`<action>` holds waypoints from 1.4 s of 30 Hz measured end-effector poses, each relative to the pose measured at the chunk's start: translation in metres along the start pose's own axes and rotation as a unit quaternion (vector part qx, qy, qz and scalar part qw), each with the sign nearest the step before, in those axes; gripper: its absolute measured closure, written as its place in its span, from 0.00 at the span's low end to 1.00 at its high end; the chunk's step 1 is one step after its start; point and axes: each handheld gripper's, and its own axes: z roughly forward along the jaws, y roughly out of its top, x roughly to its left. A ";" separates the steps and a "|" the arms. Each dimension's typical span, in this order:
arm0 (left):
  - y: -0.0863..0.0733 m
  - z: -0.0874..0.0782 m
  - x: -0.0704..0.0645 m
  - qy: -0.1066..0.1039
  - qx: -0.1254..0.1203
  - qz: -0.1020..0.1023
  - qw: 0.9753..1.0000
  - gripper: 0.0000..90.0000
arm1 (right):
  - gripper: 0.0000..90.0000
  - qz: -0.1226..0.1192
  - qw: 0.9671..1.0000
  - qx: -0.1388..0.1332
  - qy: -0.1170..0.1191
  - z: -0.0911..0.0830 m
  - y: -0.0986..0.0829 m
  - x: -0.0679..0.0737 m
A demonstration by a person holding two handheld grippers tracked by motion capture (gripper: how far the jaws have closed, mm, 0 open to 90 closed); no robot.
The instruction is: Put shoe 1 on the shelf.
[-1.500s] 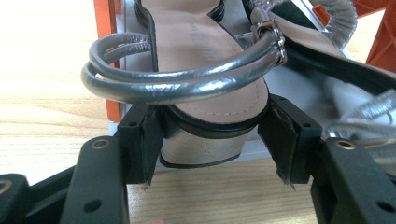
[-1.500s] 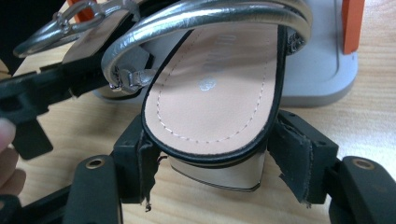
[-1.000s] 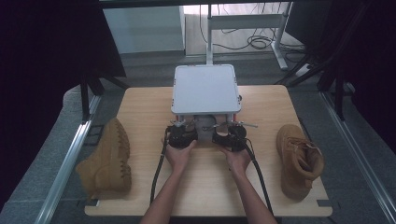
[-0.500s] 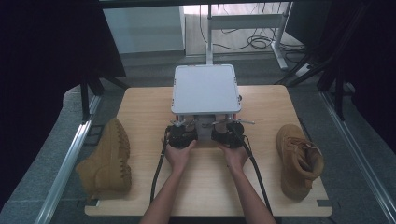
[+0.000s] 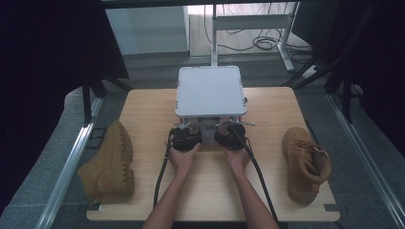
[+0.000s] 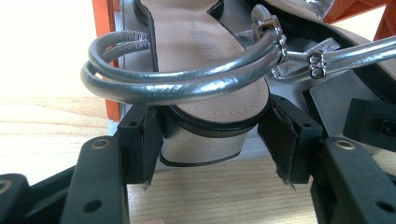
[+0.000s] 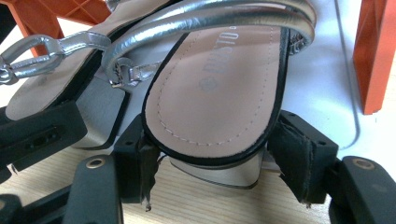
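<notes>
Two silver strappy sandals lie side by side under a low grey-topped stand (image 5: 210, 90) with orange legs (image 6: 112, 46). My left gripper (image 6: 215, 135) is open, its pads on either side of the heel of one sandal (image 6: 196, 37), close to it. My right gripper (image 7: 215, 154) is open too and straddles the heel of the other sandal (image 7: 215, 93) in the same way. In the high view both grippers, left (image 5: 187, 130) and right (image 5: 229, 130), sit at the stand's front edge, held by bare hands. The stand's top hides the sandals there.
A tan boot (image 5: 110, 162) lies on its side at the table's left edge. A second tan boot (image 5: 305, 164) stands at the right. An orange leg (image 7: 373, 56) stands just right of the right gripper. Bare wood lies in front of the stand.
</notes>
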 end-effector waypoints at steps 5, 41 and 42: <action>0.000 0.000 0.000 -0.002 -0.001 0.000 1.000 0.45 | 0.37 -0.013 1.000 0.010 -0.003 0.000 -0.001 -0.002; -0.018 -0.032 0.046 -0.039 0.017 0.008 0.999 0.81 | 0.87 -0.035 0.999 0.028 0.028 -0.044 -0.015 -0.038; -0.019 -0.030 0.046 -0.041 0.021 0.007 0.999 0.84 | 0.90 -0.034 0.999 0.026 0.026 -0.042 -0.015 -0.039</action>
